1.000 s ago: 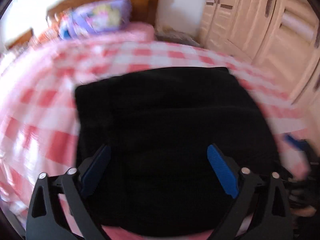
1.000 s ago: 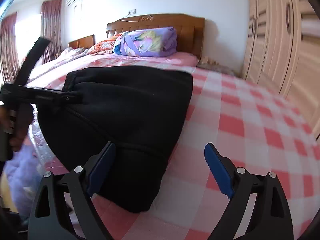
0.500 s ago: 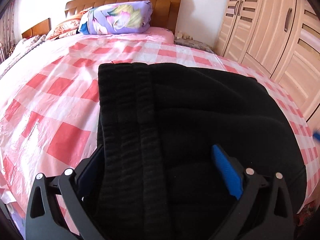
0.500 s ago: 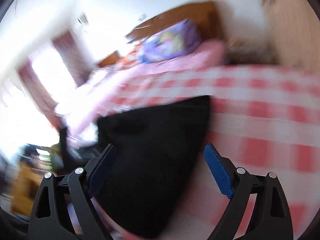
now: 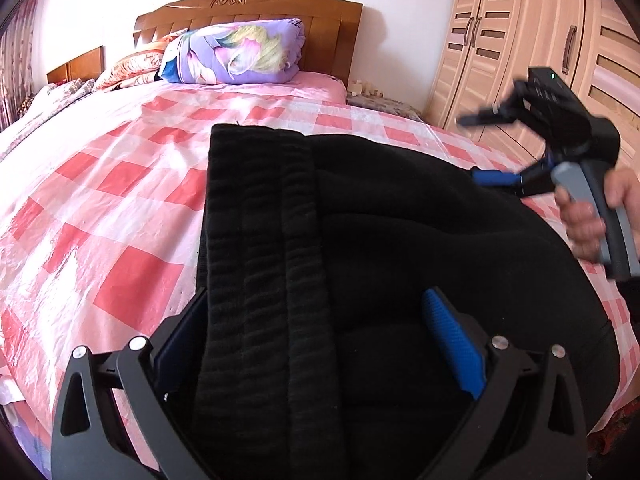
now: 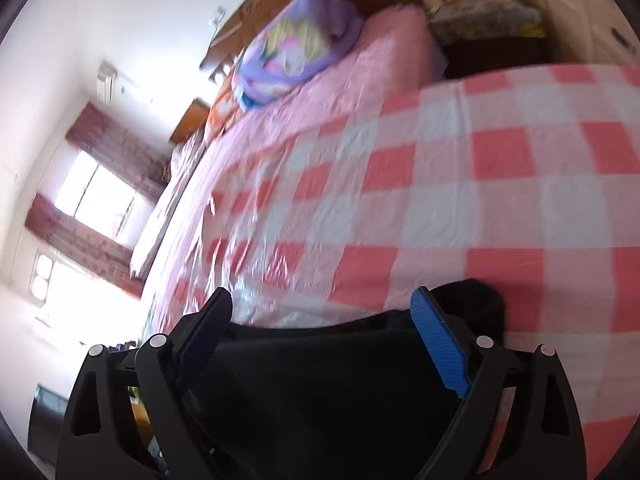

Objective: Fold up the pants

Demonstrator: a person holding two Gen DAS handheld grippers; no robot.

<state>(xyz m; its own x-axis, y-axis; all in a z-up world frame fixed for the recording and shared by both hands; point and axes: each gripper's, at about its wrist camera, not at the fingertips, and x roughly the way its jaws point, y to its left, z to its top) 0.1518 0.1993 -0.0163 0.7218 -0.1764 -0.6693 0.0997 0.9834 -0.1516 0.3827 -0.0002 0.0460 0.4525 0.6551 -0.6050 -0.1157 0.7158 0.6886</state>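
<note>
pants (image 5: 400, 240) folded on checked sheet (image 5: 100, 208) | quilt (image 5: 236, 52) by headboard | both claws wide, nothing gripped

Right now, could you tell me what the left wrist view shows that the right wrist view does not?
Only the left wrist view shows the wardrobe doors, the pants' ribbed waistband, and the right gripper in a hand. Only the right wrist view shows the window with curtains. Both show the black pants, the checked bedspread and the purple bundle at the headboard.
</note>
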